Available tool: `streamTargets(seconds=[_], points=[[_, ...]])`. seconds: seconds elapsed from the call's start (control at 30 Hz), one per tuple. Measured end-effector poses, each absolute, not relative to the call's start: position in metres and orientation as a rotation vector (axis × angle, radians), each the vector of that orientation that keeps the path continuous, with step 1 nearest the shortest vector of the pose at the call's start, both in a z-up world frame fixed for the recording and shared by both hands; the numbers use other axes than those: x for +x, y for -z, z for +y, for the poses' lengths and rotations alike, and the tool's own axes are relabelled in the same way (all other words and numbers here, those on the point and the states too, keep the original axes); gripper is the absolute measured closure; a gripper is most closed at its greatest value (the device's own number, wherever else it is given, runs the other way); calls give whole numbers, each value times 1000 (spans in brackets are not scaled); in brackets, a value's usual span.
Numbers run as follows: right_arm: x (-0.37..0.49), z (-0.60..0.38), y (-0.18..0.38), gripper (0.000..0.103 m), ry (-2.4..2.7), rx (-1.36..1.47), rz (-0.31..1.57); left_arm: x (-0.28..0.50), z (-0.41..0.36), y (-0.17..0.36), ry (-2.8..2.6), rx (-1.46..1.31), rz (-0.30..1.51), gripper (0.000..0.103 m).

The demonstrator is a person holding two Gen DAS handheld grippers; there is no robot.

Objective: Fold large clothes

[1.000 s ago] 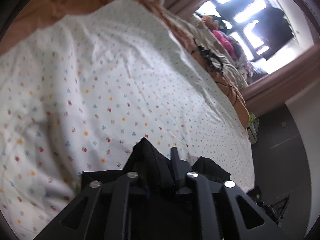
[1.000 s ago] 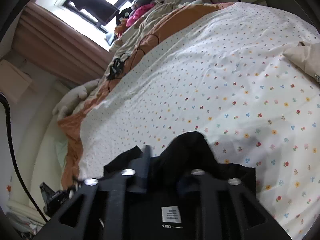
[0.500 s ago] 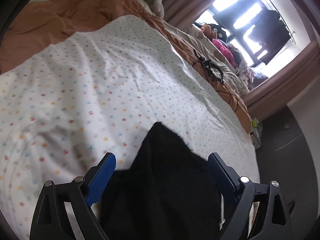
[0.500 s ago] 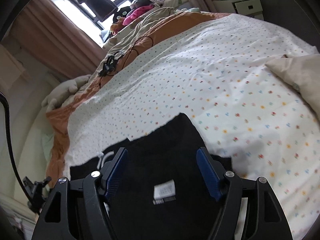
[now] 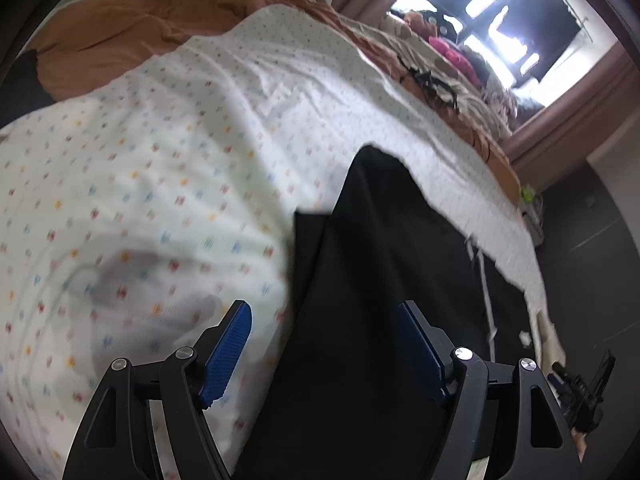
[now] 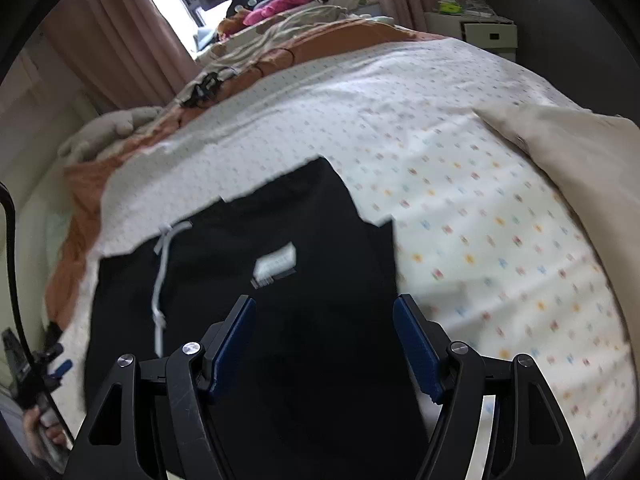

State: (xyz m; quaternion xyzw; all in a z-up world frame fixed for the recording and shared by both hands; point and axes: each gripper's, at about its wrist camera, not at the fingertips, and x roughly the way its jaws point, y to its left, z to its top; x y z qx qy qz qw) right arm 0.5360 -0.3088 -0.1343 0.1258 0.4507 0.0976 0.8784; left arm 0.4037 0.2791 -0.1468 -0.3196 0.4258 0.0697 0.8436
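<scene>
Black fabric, a folded garment (image 5: 384,280) with a white drawstring (image 5: 486,284), lies flat on the flower-dotted white sheet (image 5: 168,152) of a bed, seen first from the left wrist: the garment runs from the sheet's near edge toward its middle, its right side close to the sheet's right edge. The left gripper (image 5: 326,344) hangs above the garment's left border, blue pads (image 5: 226,350) spread wide with nothing between them; one pad is over the sheet, the other over the black cloth. An orange blanket (image 5: 132,28) borders the sheet's far edge, and a bright window (image 5: 492,12) with curtains fills the upper right. From the right wrist, the garment (image 6: 280,248) shows a white label (image 6: 276,262) near its centre and the drawstring (image 6: 162,264) toward its left side. The right gripper (image 6: 324,344) is likewise spread apart and empty, both pads (image 6: 416,346) above the black cloth. A beige garment (image 6: 568,148) rests at the sheet's (image 6: 460,168) right edge, well apart from the black one. A white drawer unit (image 6: 476,28) stands beyond the bed's far right corner.
</scene>
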Motion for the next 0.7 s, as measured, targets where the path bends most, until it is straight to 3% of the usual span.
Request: streamTargets(seconds=[0.1,0.17,0.23,0.33,0.7], points=[[521,-317,147,32,-174,240,964,390,272,160,-144,-660,942,31],[512,-325,160,32,-155,246,996,382,265,170,-136,-645,973,41],[505,-332,174,32,-120,243,1027,377,263,179,-144,-639,1002,60],[494,-342,191,32,-94,250,1059,368,263,196,-175,-651,1047,73],[443,-355,169,33,-23,226,1012,318,275,181,-257,-744,974,77]])
